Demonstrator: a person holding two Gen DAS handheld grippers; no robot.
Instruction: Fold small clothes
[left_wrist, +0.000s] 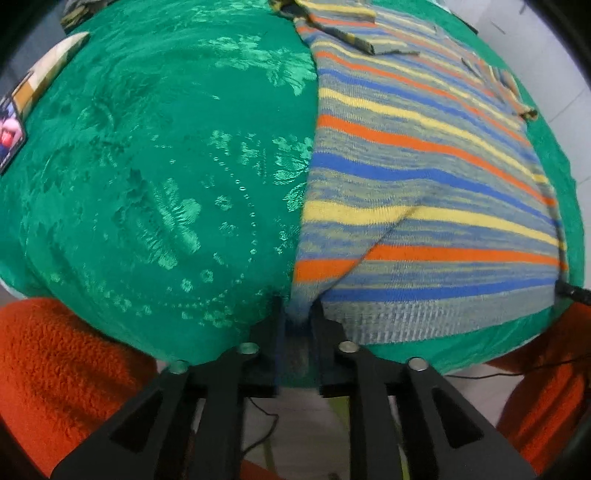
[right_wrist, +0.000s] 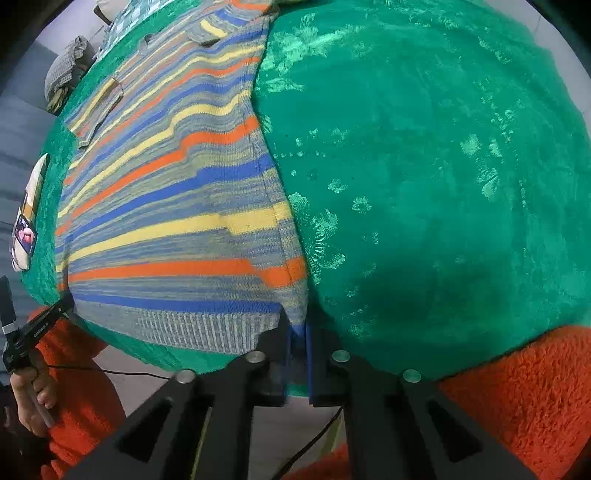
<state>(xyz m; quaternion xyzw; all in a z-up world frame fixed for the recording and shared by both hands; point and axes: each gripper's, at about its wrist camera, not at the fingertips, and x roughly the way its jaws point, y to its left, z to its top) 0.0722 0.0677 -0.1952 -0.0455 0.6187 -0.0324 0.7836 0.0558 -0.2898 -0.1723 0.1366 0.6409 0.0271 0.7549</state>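
A small knitted sweater (left_wrist: 424, 177) with blue, orange and yellow stripes lies flat on a green patterned tablecloth (left_wrist: 166, 166). My left gripper (left_wrist: 298, 314) is shut on the sweater's near left hem corner at the table's front edge. In the right wrist view the sweater (right_wrist: 177, 206) fills the left half, and my right gripper (right_wrist: 295, 328) is shut on its near right hem corner. The other gripper (right_wrist: 33, 332), held by a hand, shows at the far left of that view.
The tablecloth (right_wrist: 443, 184) covers the whole table. A card or box with a picture (left_wrist: 14, 125) lies at the table's left edge. A grey-green bundle of cloth (right_wrist: 66, 74) sits beyond the far edge. The person's orange fleece sleeves (left_wrist: 62, 369) are close below.
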